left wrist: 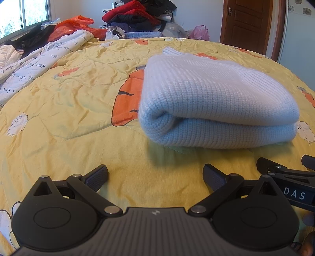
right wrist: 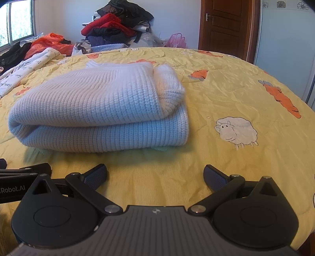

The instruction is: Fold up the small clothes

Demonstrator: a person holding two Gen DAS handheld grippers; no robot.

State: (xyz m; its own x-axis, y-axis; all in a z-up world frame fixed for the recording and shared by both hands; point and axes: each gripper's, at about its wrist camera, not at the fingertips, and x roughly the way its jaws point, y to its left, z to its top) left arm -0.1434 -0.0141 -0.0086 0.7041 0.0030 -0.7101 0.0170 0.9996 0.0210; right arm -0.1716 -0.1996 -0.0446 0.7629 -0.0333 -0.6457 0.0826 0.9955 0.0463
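A pale blue knit sweater (left wrist: 216,102) lies folded in a thick bundle on the yellow quilt (left wrist: 82,110). In the right wrist view the sweater (right wrist: 98,110) sits left of centre. My left gripper (left wrist: 155,177) is open and empty, low over the quilt, in front of the sweater's left end. My right gripper (right wrist: 155,176) is open and empty, in front of the sweater's right end. Neither touches the sweater. The right gripper shows at the right edge of the left wrist view (left wrist: 285,177); part of the left gripper's body shows at the left edge of the right wrist view.
A white printed quilt (left wrist: 39,63) and an orange plastic bag (left wrist: 72,25) lie at the far left. A pile of red and dark clothes (left wrist: 137,15) stands at the back. A brown door (right wrist: 226,25) is at the back right.
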